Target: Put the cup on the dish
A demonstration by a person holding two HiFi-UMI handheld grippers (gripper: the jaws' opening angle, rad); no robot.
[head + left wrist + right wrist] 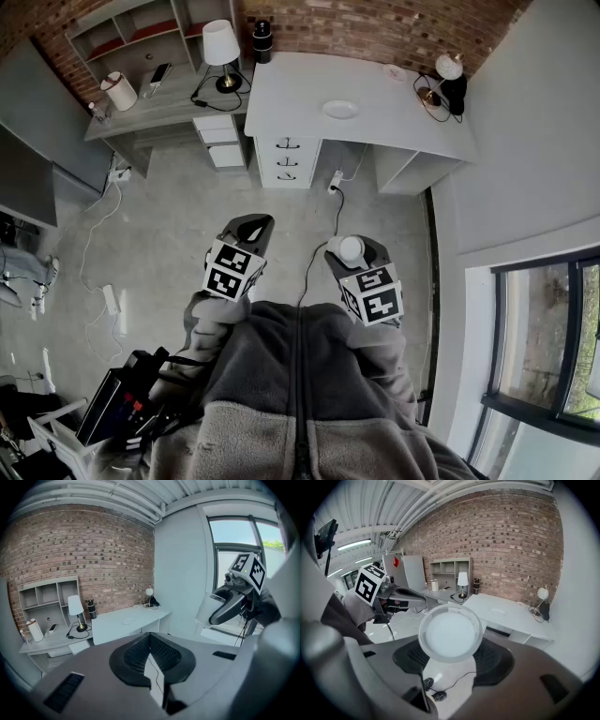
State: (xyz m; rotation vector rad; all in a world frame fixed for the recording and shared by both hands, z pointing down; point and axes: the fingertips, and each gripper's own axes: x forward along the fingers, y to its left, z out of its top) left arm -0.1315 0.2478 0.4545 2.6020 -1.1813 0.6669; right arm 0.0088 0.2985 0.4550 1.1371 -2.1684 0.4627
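A white cup (450, 632) hangs in the air with my right gripper (451, 641) shut on it; its round face is turned toward the camera. In the head view the cup (351, 248) sits at the front of the right gripper (354, 257), above the floor. The small white dish (340, 109) lies on the white desk (291, 94) well ahead of both grippers, and it also shows as the dish (497, 612) in the right gripper view. My left gripper (249, 229) is level with the right one, its jaws shut with nothing in them.
A table lamp (221, 49) and a black bottle (262, 39) stand at the desk's back left. A grey desk with shelves (141, 84) adjoins it. Cables (330, 202) trail across the concrete floor. A globe lamp (449, 70) is at the desk's far right, and a window (553, 337) on the right.
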